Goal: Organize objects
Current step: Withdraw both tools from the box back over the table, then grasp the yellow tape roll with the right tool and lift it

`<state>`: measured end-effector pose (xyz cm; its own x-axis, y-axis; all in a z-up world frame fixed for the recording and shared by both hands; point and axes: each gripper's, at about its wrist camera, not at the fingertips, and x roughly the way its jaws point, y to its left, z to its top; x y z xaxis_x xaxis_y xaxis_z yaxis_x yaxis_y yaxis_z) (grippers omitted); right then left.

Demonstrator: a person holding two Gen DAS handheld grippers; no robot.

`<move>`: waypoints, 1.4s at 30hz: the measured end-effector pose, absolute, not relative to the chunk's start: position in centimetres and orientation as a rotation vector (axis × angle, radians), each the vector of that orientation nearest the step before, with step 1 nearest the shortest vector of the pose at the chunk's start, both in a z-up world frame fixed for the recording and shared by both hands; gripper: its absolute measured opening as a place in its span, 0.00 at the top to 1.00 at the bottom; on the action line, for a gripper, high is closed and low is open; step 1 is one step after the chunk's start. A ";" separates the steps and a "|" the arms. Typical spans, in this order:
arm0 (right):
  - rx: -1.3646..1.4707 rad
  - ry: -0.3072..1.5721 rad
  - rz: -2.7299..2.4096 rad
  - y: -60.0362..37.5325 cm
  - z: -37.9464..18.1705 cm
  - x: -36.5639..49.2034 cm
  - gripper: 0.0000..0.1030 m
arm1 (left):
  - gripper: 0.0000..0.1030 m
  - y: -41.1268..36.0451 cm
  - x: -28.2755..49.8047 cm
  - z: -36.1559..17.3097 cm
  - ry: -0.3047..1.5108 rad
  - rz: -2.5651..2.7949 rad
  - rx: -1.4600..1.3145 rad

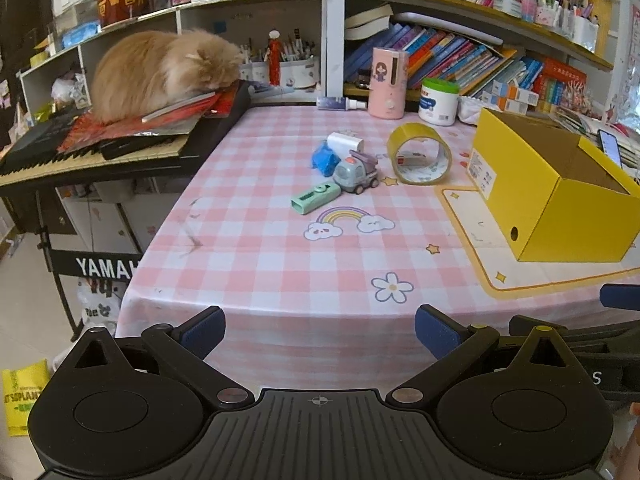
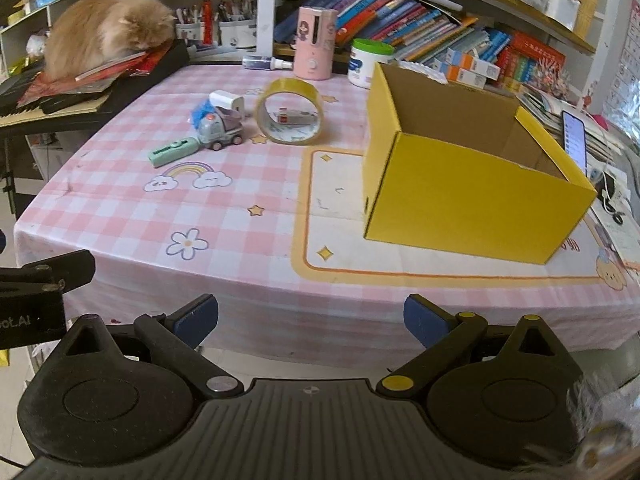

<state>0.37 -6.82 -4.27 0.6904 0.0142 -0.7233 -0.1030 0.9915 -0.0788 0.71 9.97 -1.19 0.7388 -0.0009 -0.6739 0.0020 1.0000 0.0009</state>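
Ahead of the wide-open, empty left gripper [image 1: 320, 334] and right gripper [image 2: 311, 322] stand a glossy tape ring [image 1: 419, 153] and a yellow cardboard box [image 2: 460, 184].

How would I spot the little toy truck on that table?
Start at the big yellow box on the pink checked tablecloth, then move left past the upright roll of tape. The toy truck sits in the small cluster there, the only thing with wheels, grey with a purple back.

Bright, even indoor light; sharp center, strong fisheye-bent edges.
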 end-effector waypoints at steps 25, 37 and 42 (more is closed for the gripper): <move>-0.195 0.699 0.187 -4.7 -3.4 9.1 0.09 | 0.01 11.3 8.3 -1.8 0.727 0.141 -0.058; -0.177 0.657 0.175 -4.1 -3.9 16.0 0.12 | 0.01 10.4 12.2 -2.2 0.757 0.166 -0.017; -0.199 0.667 0.190 -3.5 -4.5 18.1 0.12 | 0.01 10.3 13.4 -2.2 0.768 0.186 -0.011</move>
